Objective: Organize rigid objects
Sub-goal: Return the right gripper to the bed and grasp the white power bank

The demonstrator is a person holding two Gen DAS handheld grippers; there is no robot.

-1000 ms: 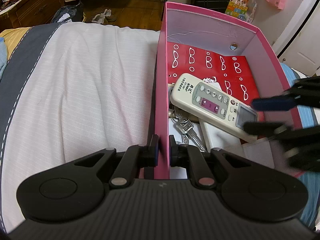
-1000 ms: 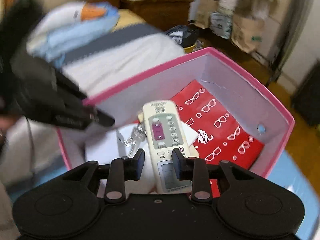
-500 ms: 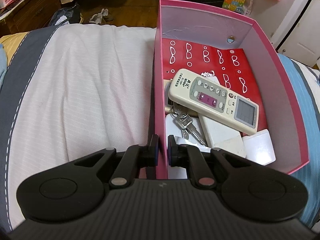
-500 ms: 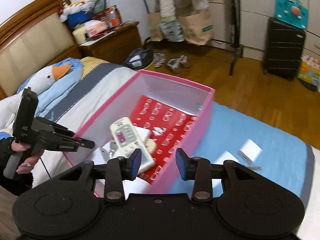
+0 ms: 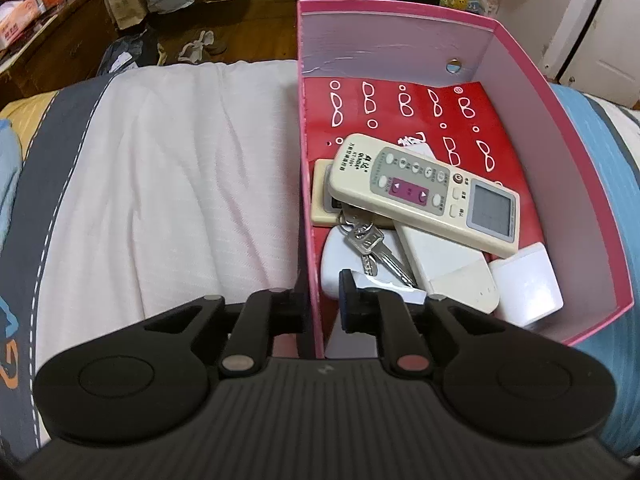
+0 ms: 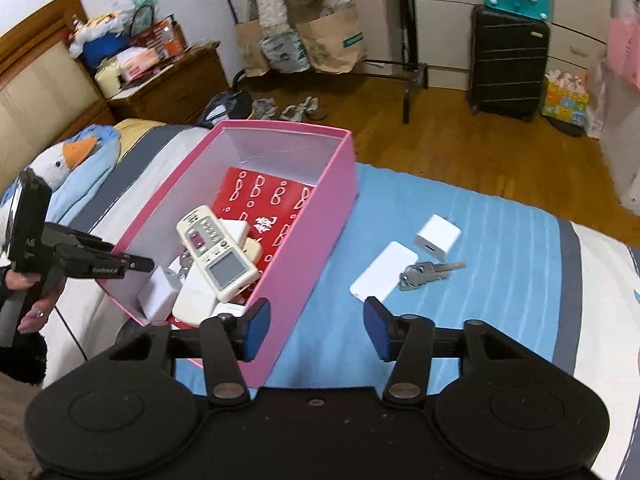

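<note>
My left wrist view sits low and close against the near end of the pink box (image 5: pixel 460 28), looking steeply down along its length toward the wooden floor (image 5: pixel 256 28) beyond. My right wrist view stands higher and further back from the pink box (image 6: pixel 312 240), off its long side, facing the same floor. Both views share the box's inside and the remote control (image 5: pixel 424 192) (image 6: pixel 218 252).

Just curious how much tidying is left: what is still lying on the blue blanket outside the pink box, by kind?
White charger block: 1
Flat white slab, maybe a power bank: 1
Bunch of keys: 1
Total: 3
</note>
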